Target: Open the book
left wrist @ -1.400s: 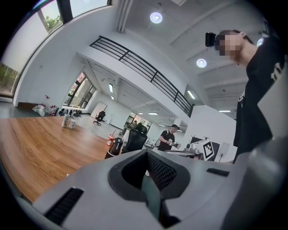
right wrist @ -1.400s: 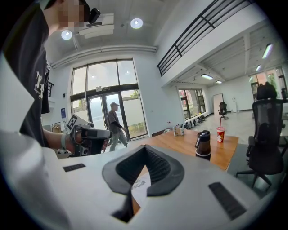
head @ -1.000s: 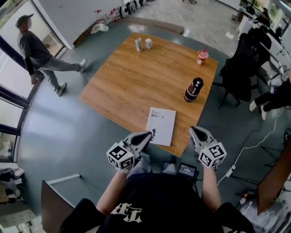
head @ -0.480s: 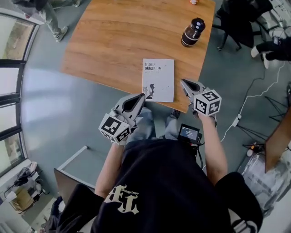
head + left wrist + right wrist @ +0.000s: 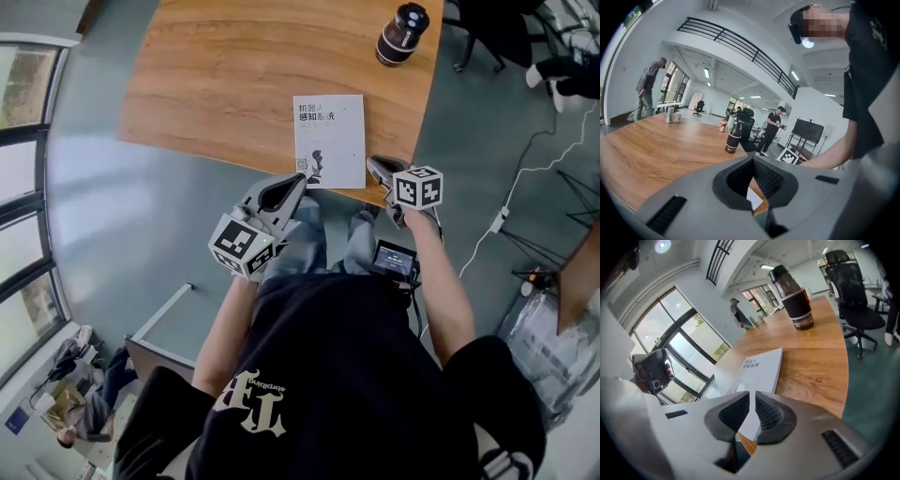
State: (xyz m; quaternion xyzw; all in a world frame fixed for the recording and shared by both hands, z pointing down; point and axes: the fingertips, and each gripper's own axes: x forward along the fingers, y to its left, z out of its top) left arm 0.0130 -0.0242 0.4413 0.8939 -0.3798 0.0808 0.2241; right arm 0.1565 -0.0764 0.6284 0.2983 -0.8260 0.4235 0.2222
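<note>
Plainly the book point(image 5: 328, 141) is not yet open: it lies flat and closed, cover up, at the near edge of the table point(image 5: 216, 84), with a dark bottle point(image 5: 401, 33) well beyond it at about 1 o'clock. The left gripper point(image 5: 298, 180) has its jaws closed on nothing, the tips just beside the book's near left corner, so the book sits at roughly 1 o'clock from them. The right gripper point(image 5: 375, 165) has just been opening its jaws by a sliver; nothing is between them, and the book lies at about 10 o'clock, just beside the tips. In the right gripper view the book's right-hand edge point(image 5: 777, 365) faces the jaws. The step looks like an approach, and it should go best if the right jaws part further, one finger sliding low under the cover alone, while the left tips press the near left corner to stop the book skidding.
</note>
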